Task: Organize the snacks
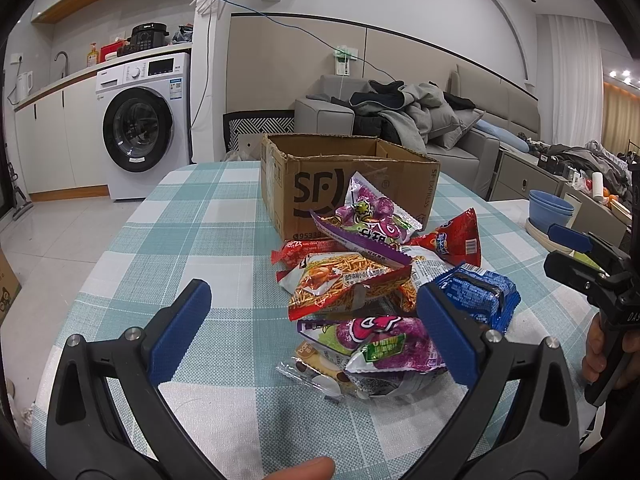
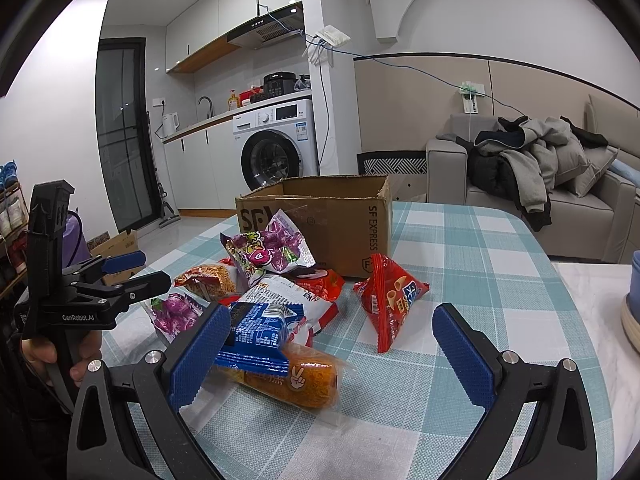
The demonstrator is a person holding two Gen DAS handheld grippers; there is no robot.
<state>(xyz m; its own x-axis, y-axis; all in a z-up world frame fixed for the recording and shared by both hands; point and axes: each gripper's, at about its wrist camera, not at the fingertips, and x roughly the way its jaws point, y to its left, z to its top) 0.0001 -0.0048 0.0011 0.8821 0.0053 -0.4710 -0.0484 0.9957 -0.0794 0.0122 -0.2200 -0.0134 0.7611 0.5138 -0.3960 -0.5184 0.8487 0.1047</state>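
- Left wrist view: your left gripper (image 1: pixel 312 320) is spread wide and grips nothing. It hangs over the near end of the snack pile on the checked desk (image 1: pixel 192 224).
- Between its blue fingers (image 1: pixel 182 330) you see a purple candy bag (image 1: pixel 380 346) at the near edge of the pile, with a clear biscuit pack (image 1: pixel 316 372) just in front of it.
- The right finger partly covers a blue wafer pack (image 1: pixel 480 292); whether they touch cannot be told.
- Behind that lie an orange noodle-snack bag (image 1: pixel 344 280), a second purple candy bag (image 1: pixel 372 220) leaning against the cardboard box (image 1: pixel 304 184), and a red triangular bag (image 1: pixel 456 240) to the right.
- The box stands open-topped at the far side of the pile, well toward the middle of the desk.
- Your right gripper (image 1: pixel 560 252) shows at the right edge, off to the side of the pile, its jaws apart and empty.
- Right wrist view: your right gripper (image 2: pixel 332 344) is also wide open with nothing in it, low over the desk (image 2: pixel 480 248).
- Its left finger sits just beside the blue wafer pack (image 2: pixel 256 332), which lies on an orange snack bag (image 2: pixel 304 380).
- The red triangular bag (image 2: pixel 390 296) stands alone between the fingers, farther off, near the box (image 2: pixel 344 220).
- The left gripper (image 2: pixel 128 270) appears at the left, jaws apart, above the near purple candy bag (image 2: pixel 176 312).
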